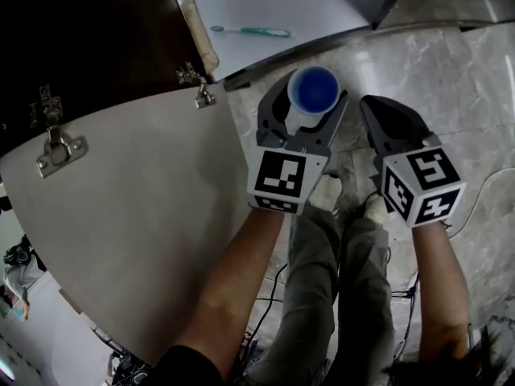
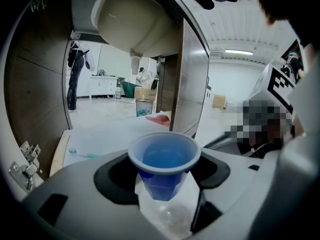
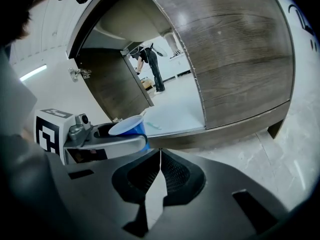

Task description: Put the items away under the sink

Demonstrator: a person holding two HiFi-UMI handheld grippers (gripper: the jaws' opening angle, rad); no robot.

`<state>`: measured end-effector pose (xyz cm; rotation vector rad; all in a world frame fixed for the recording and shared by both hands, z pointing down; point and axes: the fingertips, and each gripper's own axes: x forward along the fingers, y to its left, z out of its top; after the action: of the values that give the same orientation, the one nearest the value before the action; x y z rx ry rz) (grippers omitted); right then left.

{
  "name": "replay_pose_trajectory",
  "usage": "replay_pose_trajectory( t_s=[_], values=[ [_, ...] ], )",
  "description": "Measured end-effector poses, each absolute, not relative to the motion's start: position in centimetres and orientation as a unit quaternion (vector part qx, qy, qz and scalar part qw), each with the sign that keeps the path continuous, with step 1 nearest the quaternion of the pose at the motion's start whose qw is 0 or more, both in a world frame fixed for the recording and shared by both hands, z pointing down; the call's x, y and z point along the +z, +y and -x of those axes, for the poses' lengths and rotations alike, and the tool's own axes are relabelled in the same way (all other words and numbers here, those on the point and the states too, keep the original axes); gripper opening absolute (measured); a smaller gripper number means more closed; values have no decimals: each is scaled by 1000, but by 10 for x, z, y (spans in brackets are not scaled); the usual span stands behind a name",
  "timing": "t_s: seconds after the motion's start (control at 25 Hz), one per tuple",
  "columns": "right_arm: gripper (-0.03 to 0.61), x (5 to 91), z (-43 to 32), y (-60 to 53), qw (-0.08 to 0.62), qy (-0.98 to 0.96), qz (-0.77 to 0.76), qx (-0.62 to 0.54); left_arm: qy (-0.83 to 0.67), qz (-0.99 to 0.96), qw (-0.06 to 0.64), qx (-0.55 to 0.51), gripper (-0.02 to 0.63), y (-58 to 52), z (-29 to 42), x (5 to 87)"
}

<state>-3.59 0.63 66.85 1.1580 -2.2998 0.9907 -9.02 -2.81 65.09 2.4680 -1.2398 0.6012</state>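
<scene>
Under the sink [image 2: 135,19] a toothbrush [image 1: 251,31] already lies; left gripper [image 1: 310,96] clamps the blue cup [image 1: 314,89] (not yet inside), right gripper [image 1: 370,107] closed, empty.

The floor [image 1: 475,95] under me is pale grey marble tile, and black cables [image 1: 408,308] trail across it beside my grey trousers [image 1: 338,296] and light shoes [image 1: 326,193]. Farther off in the room a person [image 2: 75,79] in dark clothes stands by a low white cupboard [image 2: 103,85]. Nearer to me I can see a wire waste bin [image 2: 144,107], a green tub [image 2: 131,89] and something pinkish red [image 2: 159,119] lying flat on the floor. A cardboard box [image 2: 218,101] stands against the far white wall, with a strip light [image 2: 239,52] glowing on the ceiling above it.
</scene>
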Motion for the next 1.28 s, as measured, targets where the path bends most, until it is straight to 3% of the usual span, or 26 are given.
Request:
replay_pose_trajectory(
  t_s=[1.28],
  values=[
    [35, 690, 59, -97, 183, -839, -422, 290, -456, -869, 55, 186, 307, -162, 92, 657]
  ],
)
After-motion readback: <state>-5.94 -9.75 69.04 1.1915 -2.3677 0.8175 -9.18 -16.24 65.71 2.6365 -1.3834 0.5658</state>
